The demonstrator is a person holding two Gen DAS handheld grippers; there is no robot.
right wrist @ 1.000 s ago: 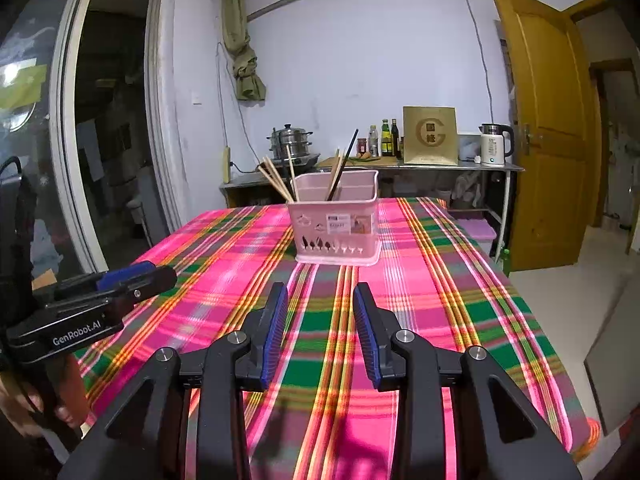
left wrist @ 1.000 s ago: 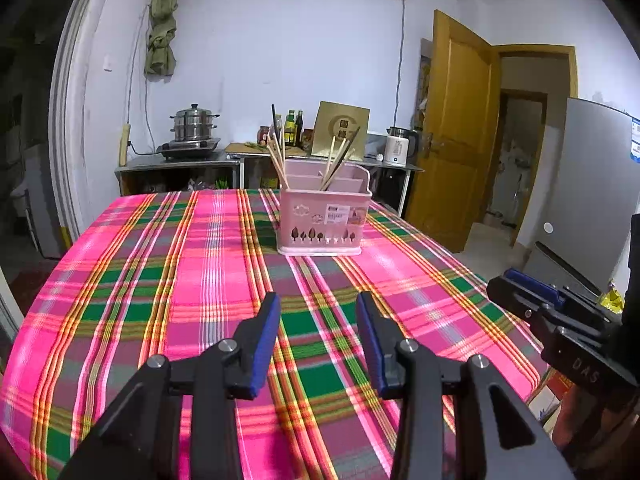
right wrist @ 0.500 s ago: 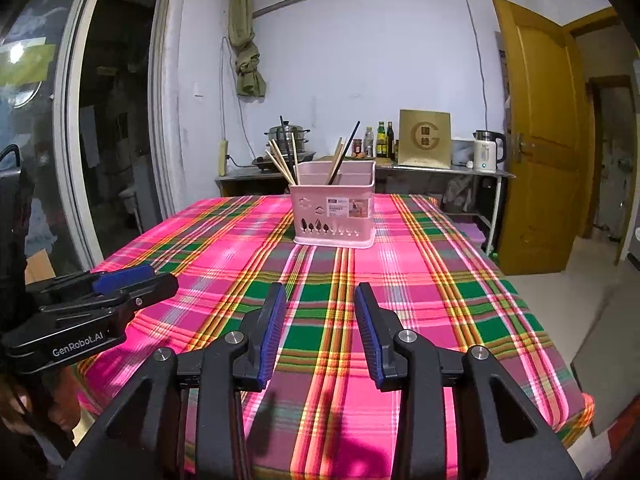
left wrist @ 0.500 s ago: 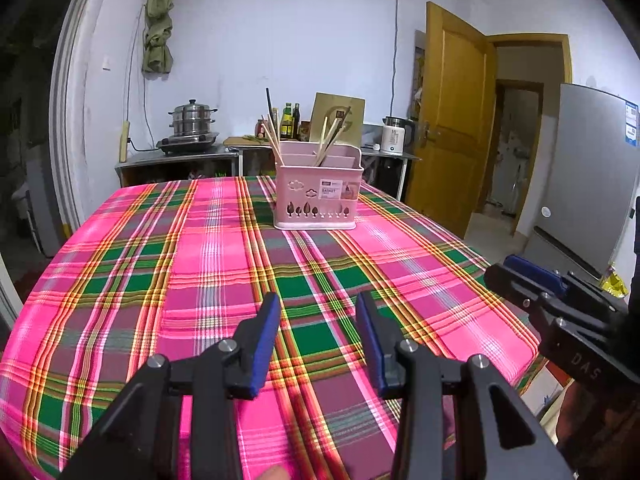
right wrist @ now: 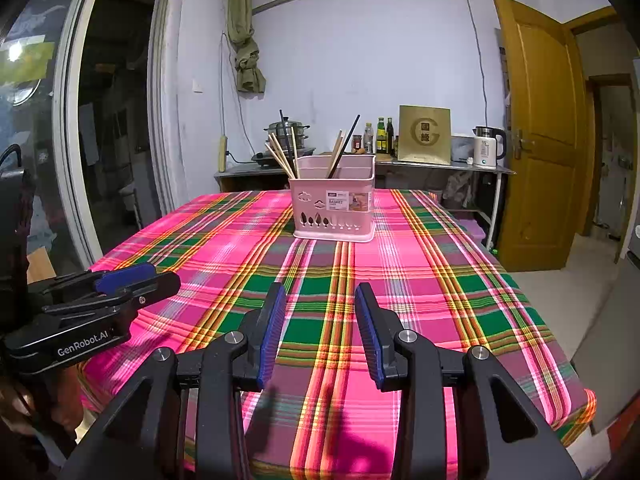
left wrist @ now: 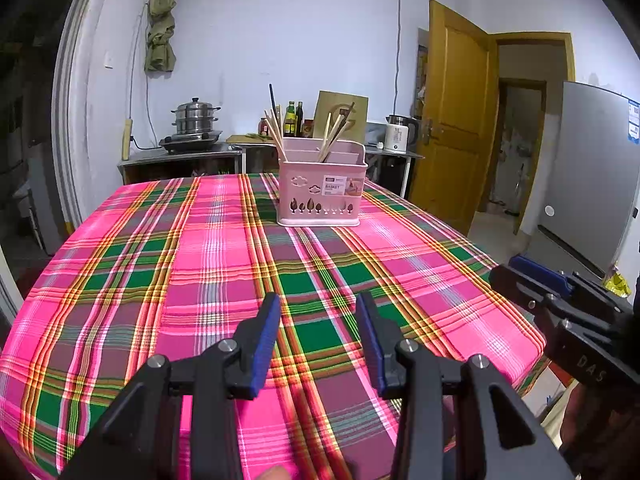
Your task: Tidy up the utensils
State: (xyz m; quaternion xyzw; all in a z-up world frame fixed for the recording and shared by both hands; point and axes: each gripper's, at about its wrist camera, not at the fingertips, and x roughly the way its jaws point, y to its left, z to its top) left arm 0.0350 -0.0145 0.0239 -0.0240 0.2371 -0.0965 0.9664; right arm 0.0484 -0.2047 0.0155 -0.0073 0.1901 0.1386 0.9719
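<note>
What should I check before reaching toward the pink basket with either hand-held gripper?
1. Left hand-held gripper open, nothing between its pads: ok.
2. Right hand-held gripper open and unloaded: ok.
3. Pink basket upright on the plaid tablecloth: ok.
4. Chopsticks standing inside the basket: ok.
5. Cloth between grippers and basket free of obstacles: ok.
6. Which compartment each chopstick sits in: cannot tell.

Both grippers pulled back toward near table edge vs 1 s ago: pink basket now farther off, smaller in both views; more plaid cloth showing ahead, near edge now in view.
</note>
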